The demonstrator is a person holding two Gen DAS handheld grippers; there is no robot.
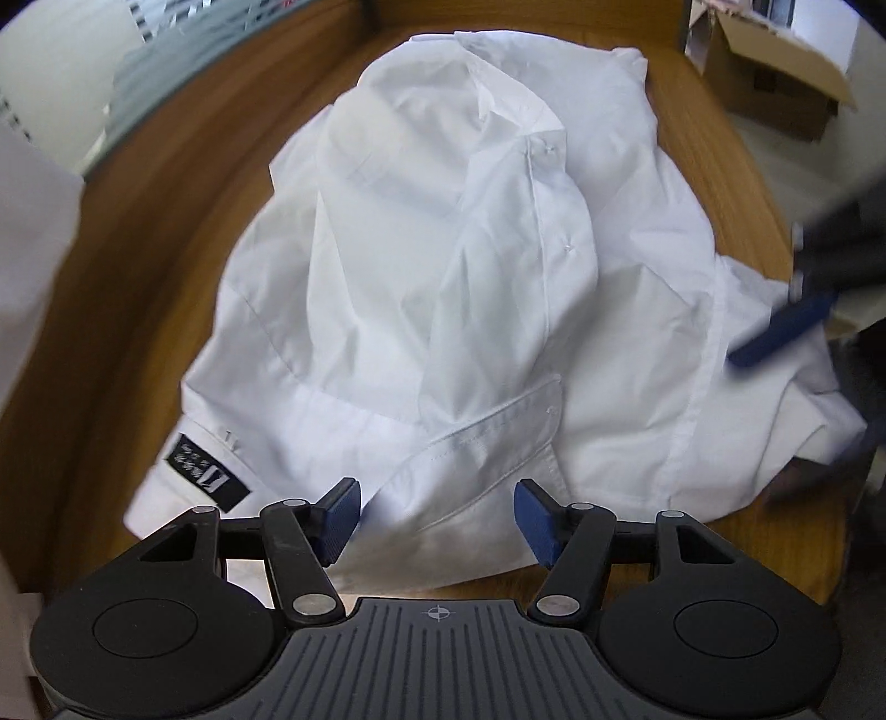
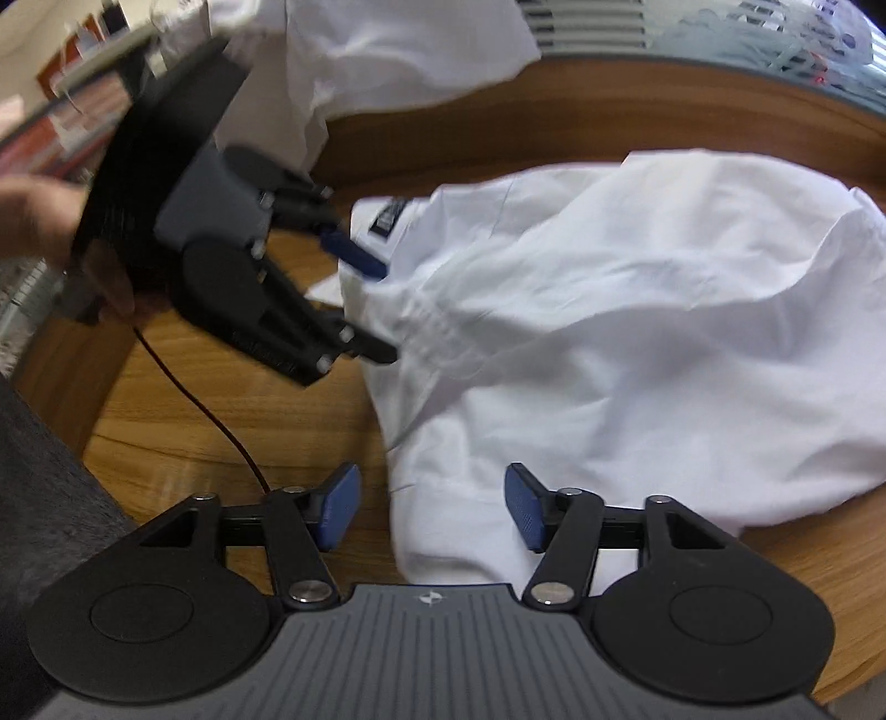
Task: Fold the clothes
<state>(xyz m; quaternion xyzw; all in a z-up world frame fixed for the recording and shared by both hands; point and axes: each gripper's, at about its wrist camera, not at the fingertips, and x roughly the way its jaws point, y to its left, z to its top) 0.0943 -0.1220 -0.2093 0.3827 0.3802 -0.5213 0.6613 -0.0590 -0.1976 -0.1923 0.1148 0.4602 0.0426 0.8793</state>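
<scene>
A wooden table (image 1: 166, 232) fills the scene, warm brown grain running under everything, with an open cardboard box (image 1: 775, 83) off at its far corner and a second heap of white cloth (image 2: 376, 50) lying further along the top. In the middle sits the white shirt (image 1: 432, 266), crumpled and humped up, its button placket running down the front and a black label (image 1: 206, 471) showing near the collar end. The left gripper (image 1: 437, 520) hangs right over the near edge of the shirt, a cuff (image 1: 487, 437) lying just ahead of its blue pads, jaws spread with cloth between them but the pads not pressing on it. Over on the other side, the right gripper (image 2: 432, 507) sits low at the shirt's edge as well, jaws parted, a fold of white fabric lying between the pads, nothing pinched. From that side you can see a hand (image 2: 33, 221) behind the left tool and a thin dark cable (image 2: 210, 410) trailing across the wood.
</scene>
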